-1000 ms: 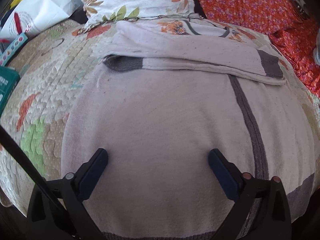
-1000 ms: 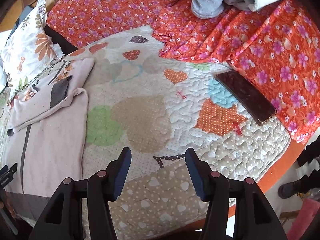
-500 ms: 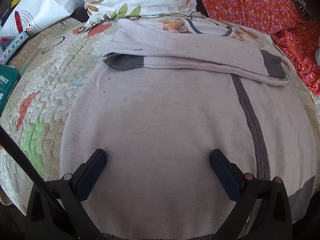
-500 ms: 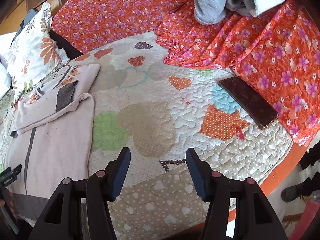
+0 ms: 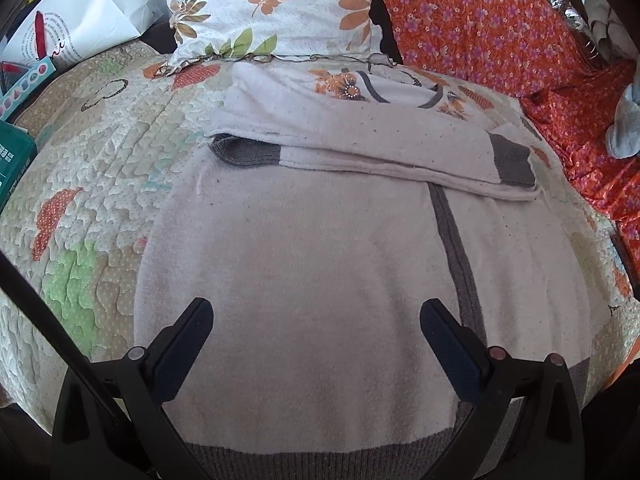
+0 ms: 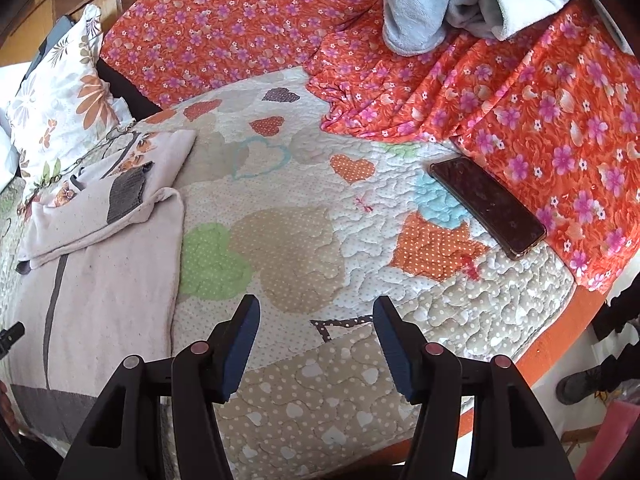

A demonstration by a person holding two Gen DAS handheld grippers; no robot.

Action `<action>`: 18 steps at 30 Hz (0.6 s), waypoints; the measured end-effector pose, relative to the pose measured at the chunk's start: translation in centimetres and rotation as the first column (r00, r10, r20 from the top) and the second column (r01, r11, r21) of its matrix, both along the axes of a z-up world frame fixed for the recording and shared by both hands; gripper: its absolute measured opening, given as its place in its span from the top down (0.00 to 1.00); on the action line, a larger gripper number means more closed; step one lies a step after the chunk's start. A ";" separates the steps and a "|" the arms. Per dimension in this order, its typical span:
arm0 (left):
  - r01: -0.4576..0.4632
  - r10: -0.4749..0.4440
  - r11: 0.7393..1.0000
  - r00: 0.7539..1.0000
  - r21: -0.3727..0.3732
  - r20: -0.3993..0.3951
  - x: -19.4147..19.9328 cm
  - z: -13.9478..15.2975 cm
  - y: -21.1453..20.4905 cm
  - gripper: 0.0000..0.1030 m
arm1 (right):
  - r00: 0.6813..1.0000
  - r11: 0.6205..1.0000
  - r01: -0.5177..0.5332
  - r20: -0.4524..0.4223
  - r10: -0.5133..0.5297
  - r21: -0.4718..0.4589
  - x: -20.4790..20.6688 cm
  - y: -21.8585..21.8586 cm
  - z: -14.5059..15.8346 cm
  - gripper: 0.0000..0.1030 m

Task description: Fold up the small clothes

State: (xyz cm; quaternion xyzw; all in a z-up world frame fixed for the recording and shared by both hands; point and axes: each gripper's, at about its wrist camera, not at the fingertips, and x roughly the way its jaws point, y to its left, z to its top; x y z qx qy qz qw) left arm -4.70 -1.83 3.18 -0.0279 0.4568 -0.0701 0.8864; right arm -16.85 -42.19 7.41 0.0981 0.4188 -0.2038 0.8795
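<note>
A pale pink sweater (image 5: 312,264) with grey trim lies flat on the quilted bed. Both sleeves are folded across its chest, their grey cuffs (image 5: 248,152) showing. My left gripper (image 5: 316,316) hovers open above the sweater's lower body, nothing between its fingers. In the right wrist view the same sweater (image 6: 100,264) lies at the far left. My right gripper (image 6: 316,312) stands open over bare quilt to the right of the sweater, holding nothing.
A dark phone (image 6: 488,208) lies on the quilt (image 6: 300,240) near the bed's right edge. An orange floral sheet (image 6: 520,100) and a light blue blanket (image 6: 452,4) lie behind. A floral pillow (image 5: 276,4), white bag (image 5: 76,28) and green box (image 5: 12,160) sit at back left.
My left gripper has risen a little above the sweater, so more of the hem shows. The right gripper has stayed in place.
</note>
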 end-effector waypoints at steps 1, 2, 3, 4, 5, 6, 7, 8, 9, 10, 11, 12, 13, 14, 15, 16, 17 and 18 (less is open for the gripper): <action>0.001 -0.001 1.000 1.000 -0.005 0.000 0.0 0.1 0.1 0.00 | 1.000 1.000 -0.001 0.000 0.001 -0.003 0.0 0.1 0.0 0.38; 0.002 -0.002 1.000 1.000 -0.009 -0.001 -0.1 0.1 0.1 0.00 | 1.000 1.000 -0.003 0.000 0.003 -0.005 0.0 0.1 0.0 0.38; 0.004 -0.004 1.000 1.000 -0.013 -0.003 0.0 0.1 0.1 0.00 | 1.000 1.000 -0.002 -0.002 0.002 -0.007 0.0 0.1 0.0 0.38; 0.006 -0.006 1.000 1.000 -0.016 -0.005 0.0 0.1 0.2 0.00 | 1.000 1.000 -0.001 -0.003 0.001 -0.007 0.0 0.1 0.0 0.38; 0.006 -0.006 1.000 1.000 -0.020 -0.006 0.0 0.1 0.2 0.00 | 1.000 1.000 0.000 -0.005 0.000 -0.007 0.1 0.1 -0.1 0.38; 0.007 -0.007 1.000 1.000 -0.024 -0.007 0.0 0.1 0.2 0.01 | 1.000 1.000 0.000 -0.008 0.000 -0.007 0.1 0.1 -0.1 0.38; 0.008 -0.008 1.000 1.000 -0.026 -0.006 -0.1 0.2 0.2 0.01 | 1.000 1.000 -0.001 -0.010 0.001 -0.009 0.2 0.1 -0.1 0.38; 0.009 -0.009 1.000 1.000 -0.027 -0.004 -0.1 0.2 0.1 0.04 | 1.000 1.000 -0.004 -0.010 0.004 -0.011 0.2 0.1 -0.2 0.38; 0.011 -0.011 1.000 1.000 -0.024 -0.001 -0.1 0.3 0.0 0.08 | 1.000 1.000 -0.009 -0.010 0.009 -0.015 0.3 0.2 -0.2 0.38; 0.014 -0.014 1.000 1.000 -0.022 0.000 -0.1 0.3 -0.1 0.11 | 1.000 1.000 -0.011 -0.010 0.011 -0.019 0.3 0.2 -0.2 0.38; 0.018 -0.018 1.000 1.000 -0.024 -0.002 0.0 0.4 -0.1 0.17 | 1.000 1.000 -0.014 -0.010 0.013 -0.022 0.3 0.3 -0.2 0.38; 0.021 -0.021 0.999 1.000 -0.030 -0.005 0.1 0.6 0.0 0.24 | 1.000 1.000 -0.017 -0.011 0.016 -0.023 0.4 0.3 -0.2 0.38; 0.025 -0.025 0.999 1.000 -0.040 -0.009 0.2 0.8 0.3 0.27 | 1.000 1.000 -0.019 -0.013 0.019 -0.024 0.4 0.3 -0.2 0.38; 0.019 -0.020 0.998 1.000 -0.052 -0.012 0.1 1.1 0.8 0.31 | 1.000 0.999 -0.023 -0.014 0.023 -0.023 0.5 0.2 -0.3 0.38; 0.004 -0.005 0.998 1.000 -0.062 -0.012 0.0 1.4 1.5 0.31 | 1.000 0.999 -0.027 -0.014 0.026 -0.022 0.5 0.2 -0.3 0.38; -0.023 0.022 0.997 1.000 -0.076 -0.009 -0.4 1.6 2.4 0.31 | 0.999 0.999 -0.030 -0.012 0.030 -0.022 0.5 0.3 -0.3 0.38; -0.064 0.063 0.994 0.998 -0.094 -0.009 -1.0 1.9 3.6 0.31 | 0.999 0.999 -0.033 -0.007 0.033 -0.022 0.3 0.3 -0.2 0.38; -0.119 0.119 0.986 0.993 -0.118 -0.014 -1.8 2.0 5.3 0.31 | 0.999 0.999 -0.039 0.008 0.039 -0.023 0.2 0.4 -0.1 0.38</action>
